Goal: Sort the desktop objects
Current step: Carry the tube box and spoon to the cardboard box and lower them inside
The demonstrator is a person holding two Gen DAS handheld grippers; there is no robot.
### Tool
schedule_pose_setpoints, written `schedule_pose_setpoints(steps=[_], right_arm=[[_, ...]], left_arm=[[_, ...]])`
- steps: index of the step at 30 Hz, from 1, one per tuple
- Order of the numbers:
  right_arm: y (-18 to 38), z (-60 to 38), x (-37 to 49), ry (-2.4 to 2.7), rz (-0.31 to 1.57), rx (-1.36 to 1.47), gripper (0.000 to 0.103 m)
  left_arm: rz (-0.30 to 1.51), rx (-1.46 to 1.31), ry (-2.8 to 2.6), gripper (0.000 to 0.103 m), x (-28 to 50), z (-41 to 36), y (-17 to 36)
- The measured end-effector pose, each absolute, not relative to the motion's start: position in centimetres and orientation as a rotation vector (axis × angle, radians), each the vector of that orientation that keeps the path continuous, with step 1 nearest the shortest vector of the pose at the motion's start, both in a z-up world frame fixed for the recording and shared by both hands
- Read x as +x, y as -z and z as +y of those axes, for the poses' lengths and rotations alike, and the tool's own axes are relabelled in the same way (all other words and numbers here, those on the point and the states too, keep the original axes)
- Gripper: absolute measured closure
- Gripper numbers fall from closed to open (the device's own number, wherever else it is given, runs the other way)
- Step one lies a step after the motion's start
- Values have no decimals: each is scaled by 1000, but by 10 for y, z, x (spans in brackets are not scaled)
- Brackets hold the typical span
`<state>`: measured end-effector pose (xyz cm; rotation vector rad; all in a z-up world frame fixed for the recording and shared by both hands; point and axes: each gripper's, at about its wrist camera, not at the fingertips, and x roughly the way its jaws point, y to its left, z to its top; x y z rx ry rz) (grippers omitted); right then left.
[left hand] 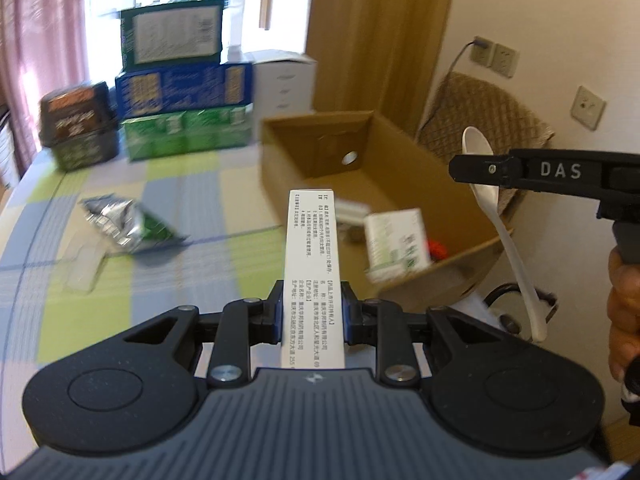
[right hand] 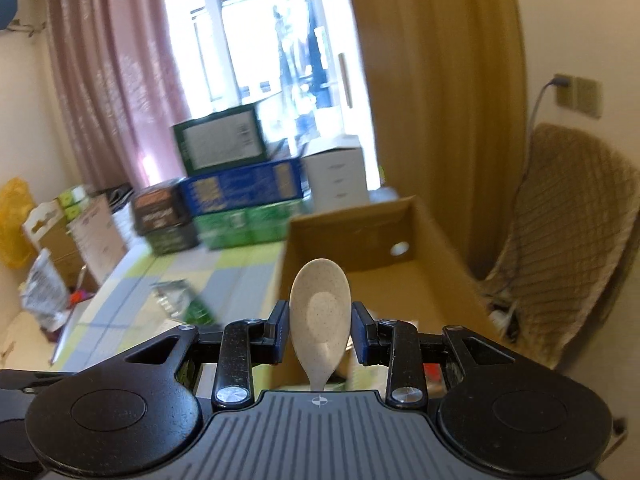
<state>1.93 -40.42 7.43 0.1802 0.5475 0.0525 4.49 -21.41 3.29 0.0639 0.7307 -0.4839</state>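
My left gripper (left hand: 313,309) is shut on a long white carton (left hand: 312,248) printed with black text, held lengthwise over the checked tablecloth just short of an open cardboard box (left hand: 332,140). My right gripper (right hand: 320,320) is shut on a pale speckled spoon (right hand: 320,304), bowl pointing forward, above the near end of the cardboard box (right hand: 352,220). In the left wrist view the right gripper (left hand: 460,169) comes in from the right over the box's right wall, and the spoon (left hand: 510,240) hangs down through it. A white-and-green packet (left hand: 398,244) and something red lie inside the box.
A foil snack bag (left hand: 120,224) and a clear plastic blister (left hand: 84,268) lie on the tablecloth at left. Stacked green and blue cartons (left hand: 180,92) and a dark tub (left hand: 80,124) stand at the table's far edge. A woven chair (right hand: 568,240) stands right of the box.
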Motion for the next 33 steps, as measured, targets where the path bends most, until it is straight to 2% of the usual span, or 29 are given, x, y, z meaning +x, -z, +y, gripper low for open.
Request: schedule_pose_setpoints(steps=[14, 33], right_arm=[[-70, -472, 69, -6, 576, 164, 74], [-55, -478, 110, -21, 607, 150, 74]], left_arm=[[736, 64, 558, 82, 97, -299, -34], [767, 56, 568, 82, 131, -317, -9]])
